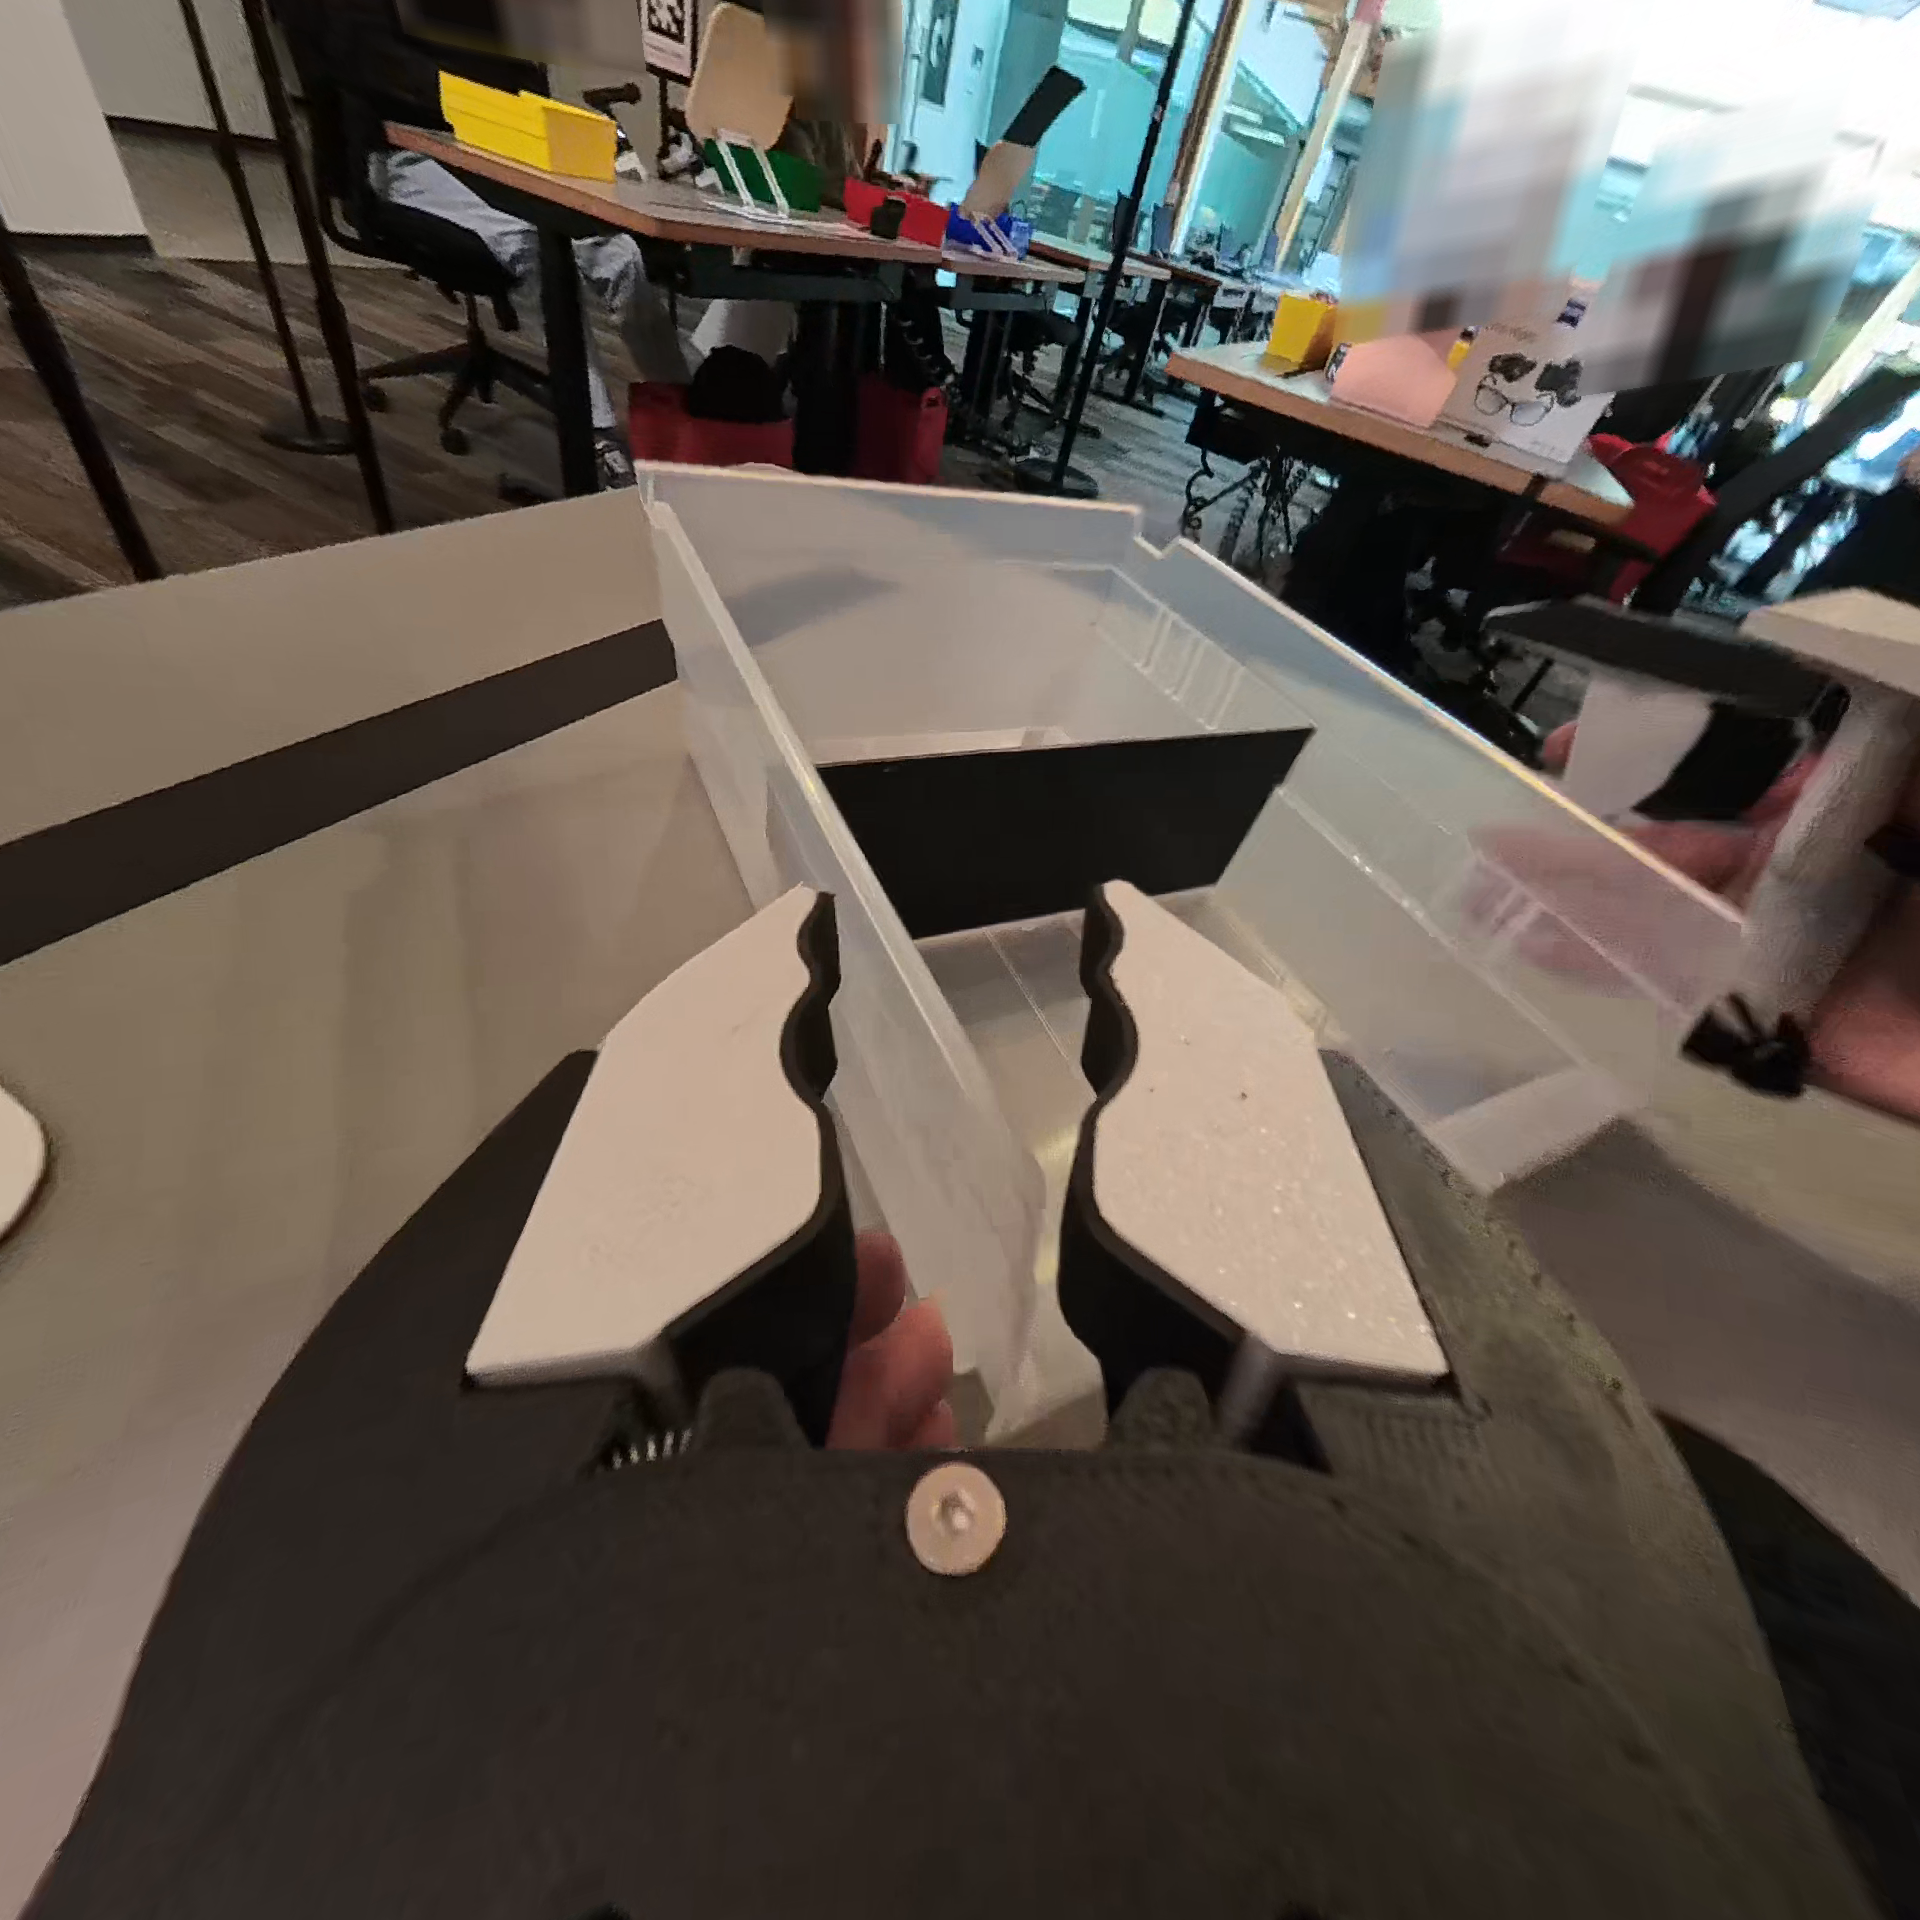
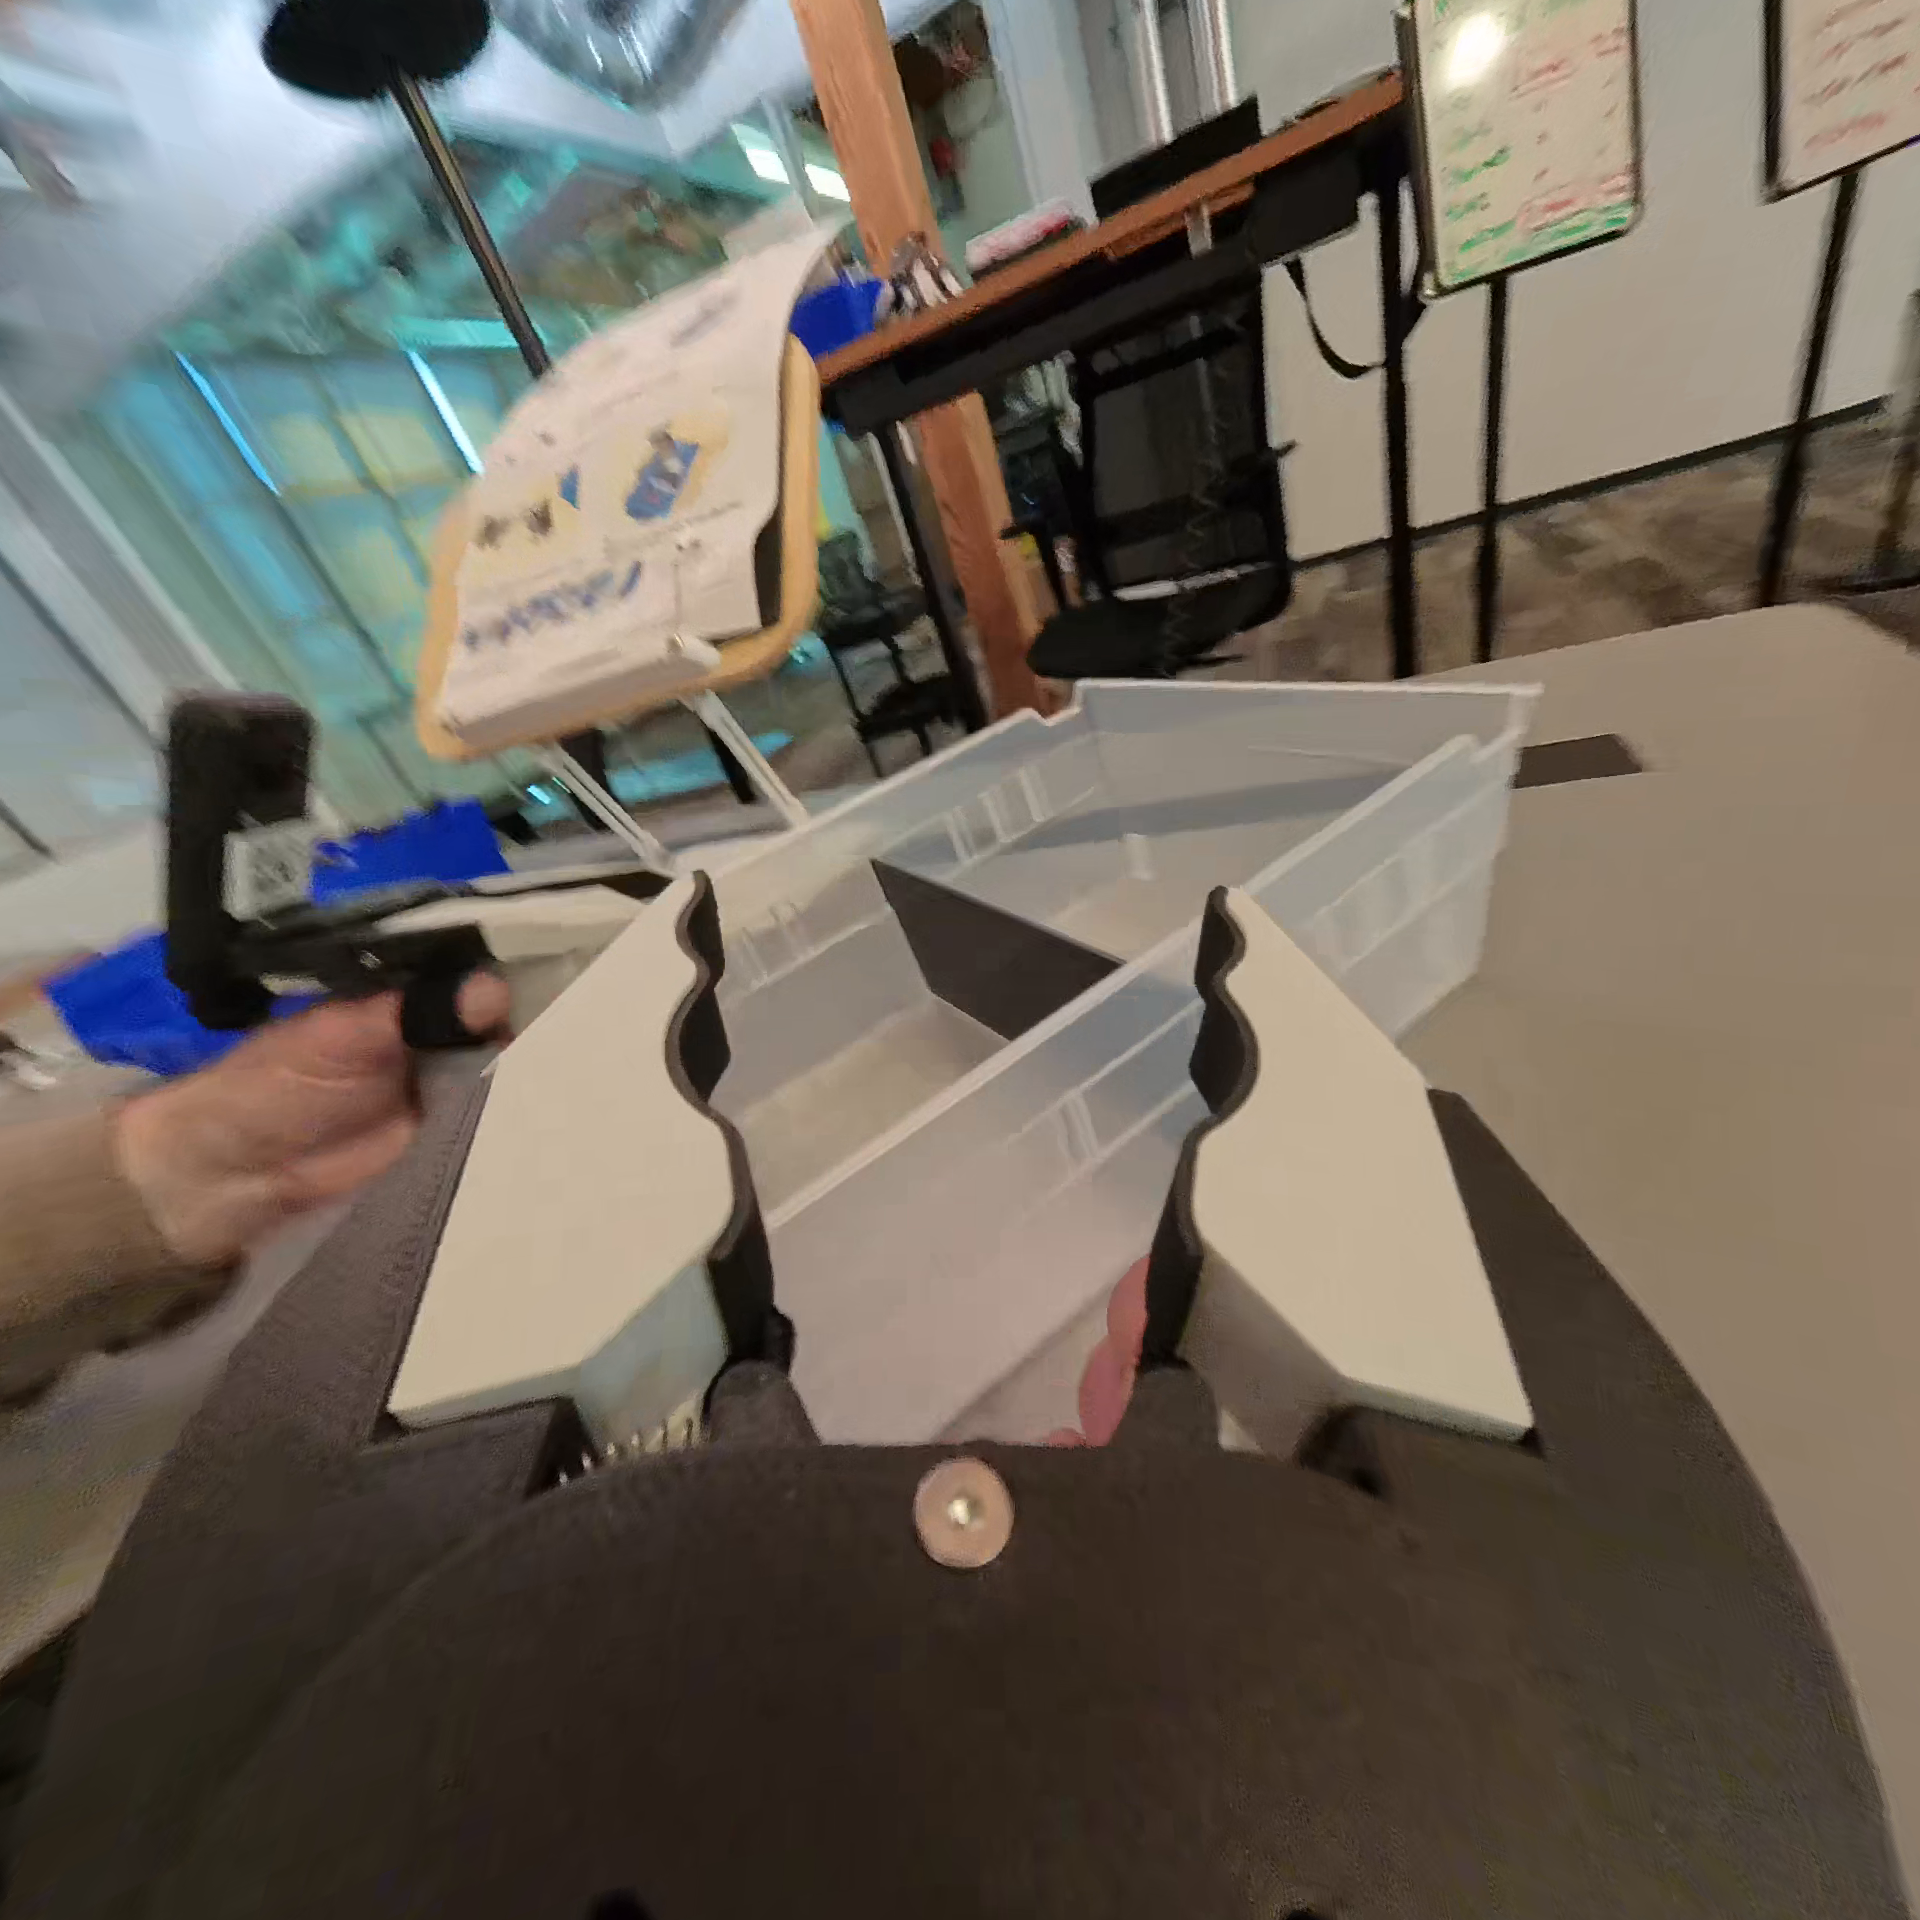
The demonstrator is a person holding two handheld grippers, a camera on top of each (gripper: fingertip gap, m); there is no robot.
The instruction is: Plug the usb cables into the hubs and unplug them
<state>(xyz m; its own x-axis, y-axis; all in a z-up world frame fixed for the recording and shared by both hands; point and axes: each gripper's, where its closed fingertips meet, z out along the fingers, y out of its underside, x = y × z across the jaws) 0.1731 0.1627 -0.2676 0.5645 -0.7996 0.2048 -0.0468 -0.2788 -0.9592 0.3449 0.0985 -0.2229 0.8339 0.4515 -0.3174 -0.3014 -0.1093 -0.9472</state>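
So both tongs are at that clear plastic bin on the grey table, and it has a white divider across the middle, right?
Not quite: the divider is black, not white, as the left wrist view shows. The rest holds: both tongs are at the clear bin on the grey table.

The clear plastic bin (image 1: 1039, 665) with its black divider panel (image 1: 1049, 821) is the landmark. Its near end drops out of sight behind the left gripper's (image 1: 961, 997) dark body, so nothing shows whether a finger pad touches the bin wall running between them. To the right of the bin, the right gripper (image 1: 1766, 790) is smeared by motion and cut by the picture's edge. In the right wrist view, the hand (image 2: 260, 1122) left of the bin (image 2: 1143, 831) is blurred, and the paper-covered wooden board (image 2: 623, 520) behind the bin is unreadable.
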